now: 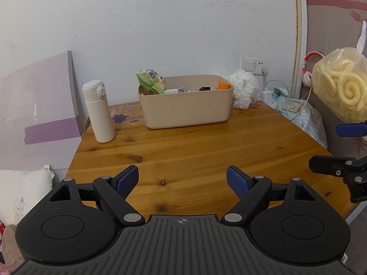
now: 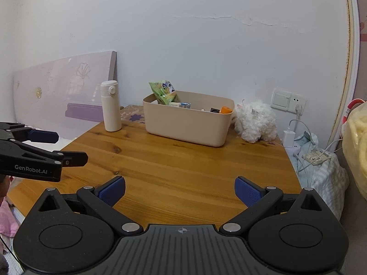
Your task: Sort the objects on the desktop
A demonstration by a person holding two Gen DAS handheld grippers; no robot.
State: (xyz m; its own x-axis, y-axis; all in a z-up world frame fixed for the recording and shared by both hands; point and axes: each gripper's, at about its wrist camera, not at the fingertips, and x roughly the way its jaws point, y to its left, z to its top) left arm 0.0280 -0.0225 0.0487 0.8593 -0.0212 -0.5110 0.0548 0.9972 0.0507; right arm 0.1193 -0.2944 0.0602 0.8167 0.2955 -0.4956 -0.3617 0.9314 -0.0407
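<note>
While both claws hang over the near edge of a wooden desk [image 1: 183, 142], nothing is in their grip. The left claw [image 1: 182, 182] has its blue pads spread wide, with only bare wood between them. The right claw [image 2: 180, 191] is spread wide too, and it also frames empty wood. Each claw shows in the other's view from the side: the right one at the right edge of the left wrist view, the left one at the left edge of the right wrist view.

At the far side of the desk, near the wall, a beige storage bin [image 1: 187, 110] stands upright and already holds the sorted items. A green snack packet [image 1: 150, 80] leans out of its left end. Beside it lie a small blue-and-white box [image 1: 175, 90], a small black object [image 1: 204, 88] and something with an orange cap [image 1: 223, 85] at the right end. To the left of the bin, and apart from it, a white thermos bottle [image 1: 98, 111] stands upright with its lid closed. A white plush toy [image 2: 255, 121] sits just beside the right end of the bin. A clear bag of pale spiral snacks [image 1: 341, 87] hangs at the right, off the desk. A wall socket [image 2: 287, 100] with a plugged cable sits behind the toy.
</note>
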